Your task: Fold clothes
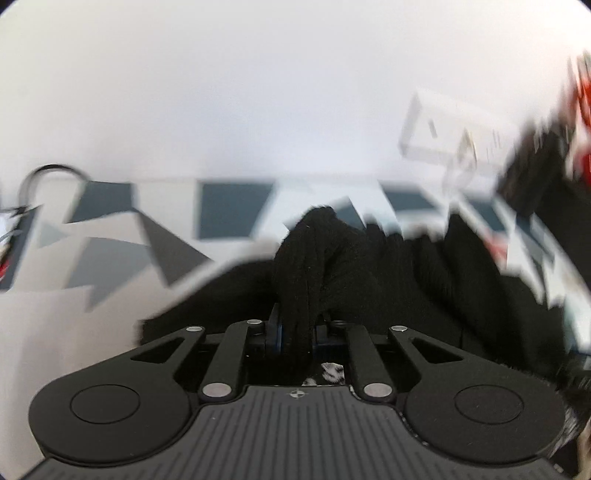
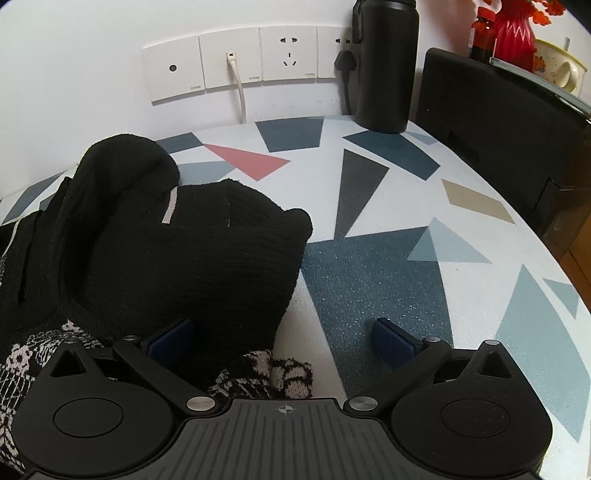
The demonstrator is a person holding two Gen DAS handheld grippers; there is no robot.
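On the table (image 2: 388,206) with colored triangles, a tall black bottle (image 2: 386,62) stands at 12 o'clock by the wall sockets (image 2: 236,61), and a black box (image 2: 491,122) sits at 2 o'clock with a red vase (image 2: 515,33) behind it. The black knit sweater (image 2: 177,243) lies in a heap from 9 to 11 o'clock. The right gripper (image 2: 284,339) is wide open, its left blue pad (image 2: 171,339) touching the sweater, and the left gripper (image 1: 297,332) is squeezed tight on a bunch of it, in a blurry view.
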